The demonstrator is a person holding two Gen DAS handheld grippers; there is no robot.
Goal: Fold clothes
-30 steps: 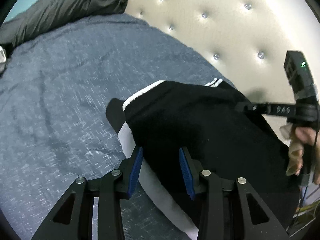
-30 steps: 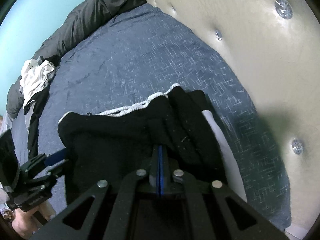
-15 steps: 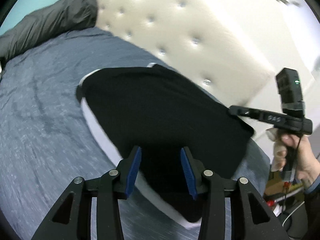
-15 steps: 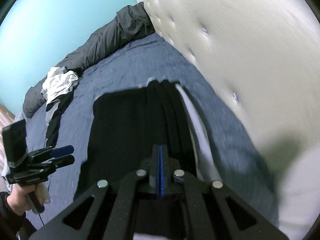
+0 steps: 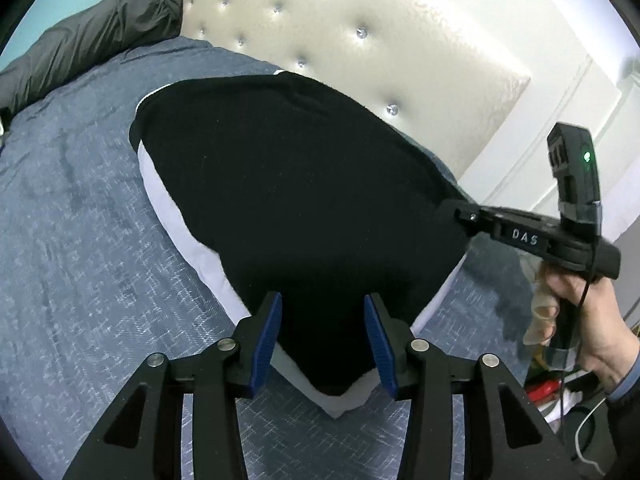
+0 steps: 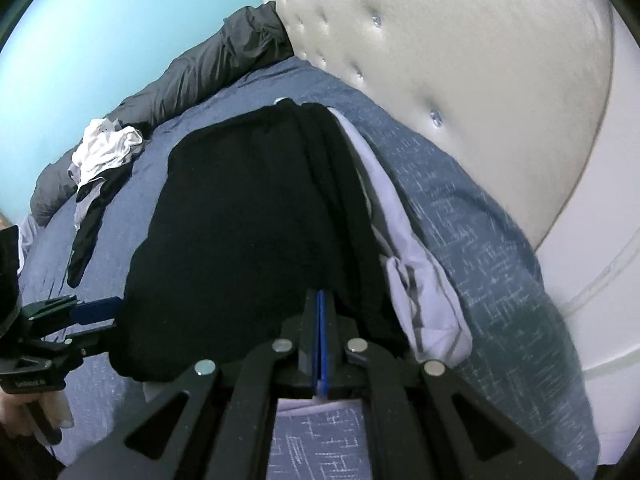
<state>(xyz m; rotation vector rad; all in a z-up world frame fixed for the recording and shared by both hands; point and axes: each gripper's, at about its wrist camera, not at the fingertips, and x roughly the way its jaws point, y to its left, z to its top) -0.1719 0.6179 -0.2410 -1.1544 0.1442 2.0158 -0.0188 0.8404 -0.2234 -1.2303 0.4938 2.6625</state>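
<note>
Between both grippers: black garment [image 5: 304, 200] stretched flat for folding.
Right gripper [image 6: 320, 344] clamped on hem; left gripper [image 5: 322, 340] parted, gripping nothing.

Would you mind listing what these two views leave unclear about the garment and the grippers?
- Left wrist view: the right gripper's tips vanish against the black garment, so its grip point is unseen.
- Right wrist view: the garment's near edge is hidden behind the gripper's own frame.
- Right wrist view: the left gripper is cut by the left edge.
- Both views: the garment's type is unclear while folded.
</note>
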